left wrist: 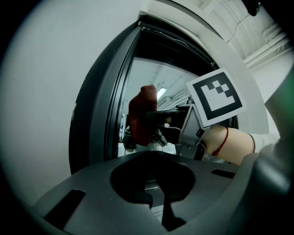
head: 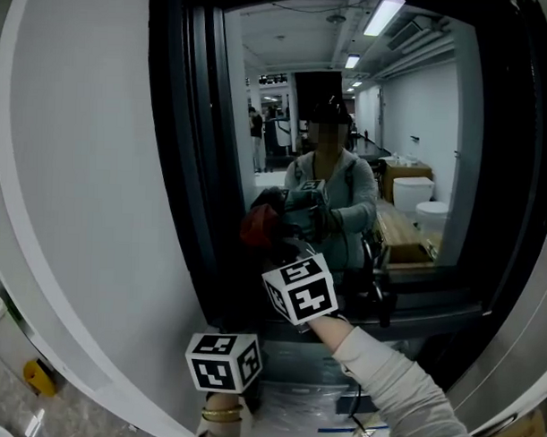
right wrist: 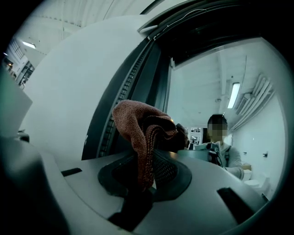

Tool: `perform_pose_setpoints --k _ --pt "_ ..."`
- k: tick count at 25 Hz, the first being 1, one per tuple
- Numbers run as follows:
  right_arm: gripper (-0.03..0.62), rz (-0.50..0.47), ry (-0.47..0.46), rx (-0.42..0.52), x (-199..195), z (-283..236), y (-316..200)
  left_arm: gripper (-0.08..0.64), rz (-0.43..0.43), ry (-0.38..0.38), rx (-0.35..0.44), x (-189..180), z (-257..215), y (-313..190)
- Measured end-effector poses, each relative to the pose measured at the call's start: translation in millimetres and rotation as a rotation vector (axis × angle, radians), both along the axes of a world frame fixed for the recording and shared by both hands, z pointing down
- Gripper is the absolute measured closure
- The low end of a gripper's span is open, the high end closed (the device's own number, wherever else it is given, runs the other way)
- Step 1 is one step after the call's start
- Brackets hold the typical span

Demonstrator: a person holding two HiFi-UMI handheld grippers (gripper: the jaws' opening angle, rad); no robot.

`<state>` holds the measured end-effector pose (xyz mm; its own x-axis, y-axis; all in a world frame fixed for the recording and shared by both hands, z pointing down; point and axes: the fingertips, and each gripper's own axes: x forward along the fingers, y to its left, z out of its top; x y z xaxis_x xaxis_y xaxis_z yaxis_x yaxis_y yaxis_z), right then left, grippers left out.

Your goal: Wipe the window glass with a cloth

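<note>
A reddish-brown cloth (head: pixel 258 226) (right wrist: pixel 135 121) is bunched in my right gripper (right wrist: pixel 154 156), which is shut on it. The cloth sits at the lower left of the window glass (head: pixel 398 128), close beside the dark frame (head: pixel 181 165); whether it touches the pane I cannot tell. The right gripper's marker cube (head: pixel 298 290) hangs just below it. In the left gripper view the same cloth (left wrist: pixel 141 114) shows ahead, above my left gripper (left wrist: pixel 154 176), which is shut and holds nothing. Its marker cube (head: pixel 224 362) is low, under the sill.
A white wall (head: pixel 87 162) runs along the left of the frame. The glass reflects a person (head: pixel 333 184) and a lit room. A dark sill (head: pixel 432 299) closes the window's bottom. Clear plastic sheeting (head: pixel 294 402) lies below, and a yellow object (head: pixel 40 375) sits on the floor.
</note>
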<state>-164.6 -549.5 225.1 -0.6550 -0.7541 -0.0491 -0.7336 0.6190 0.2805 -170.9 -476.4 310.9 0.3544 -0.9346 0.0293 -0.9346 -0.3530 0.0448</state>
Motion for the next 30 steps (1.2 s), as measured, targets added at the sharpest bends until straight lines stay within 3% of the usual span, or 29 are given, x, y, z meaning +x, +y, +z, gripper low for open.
perform_pose_setpoints --k 9,15,30 --pt "0.531 0.032 0.009 -0.022 6 5 -22 0.555 -0.010 0.002 -0.002 -3 1 -7" --pt "0.531 0.060 0.009 -0.013 31 -2 -18 0.555 0.014 -0.001 -0.005 12 1 -8" --pt "0.531 0.246 -0.021 -0.008 165 -16 -2 0.555 0.161 -0.009 -0.005 107 -7 -6"
